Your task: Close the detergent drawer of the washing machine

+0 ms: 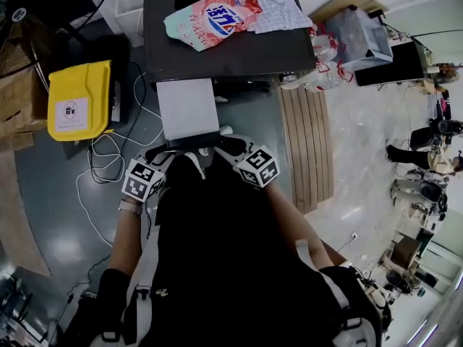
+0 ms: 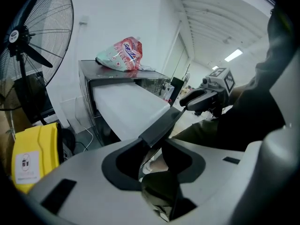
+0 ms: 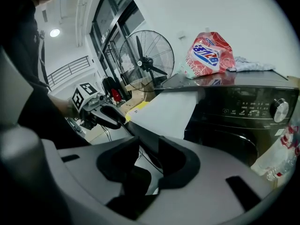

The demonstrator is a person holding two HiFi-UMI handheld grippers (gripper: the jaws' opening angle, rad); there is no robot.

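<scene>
Washing machine: a black front-loading washing machine [image 3: 243,111] with a round control knob is seen standing against a white wall.
Detergent drawer: a long white plastic detergent drawer with a dark front panel [image 1: 187,107] is found pulled far out of the machine, to the left of the control panel. Its dark panel end is turned towards the person.
Left gripper: the grey two-jaw left gripper [image 2: 152,156] is clenched on the left end of the drawer's dark panel, and the panel's edge is seen held between the pads.
Right gripper: the matching grey right gripper [image 3: 143,157] is closed on the right end of the same panel, which fills the gap between its pads.
Machine top: a pink-and-white plastic detergent pouch [image 1: 213,19] is laid flat there, and a pale patterned cloth [image 1: 271,2] is spread touching it.
Floor, left side: a yellow plastic box [image 1: 79,100] and loose white cables [image 1: 108,147] are seen beside the machine, with a black pedestal fan [image 3: 145,60] nearby.
Floor, right side: a slatted wooden board [image 1: 307,143] is laid flat near the machine.
</scene>
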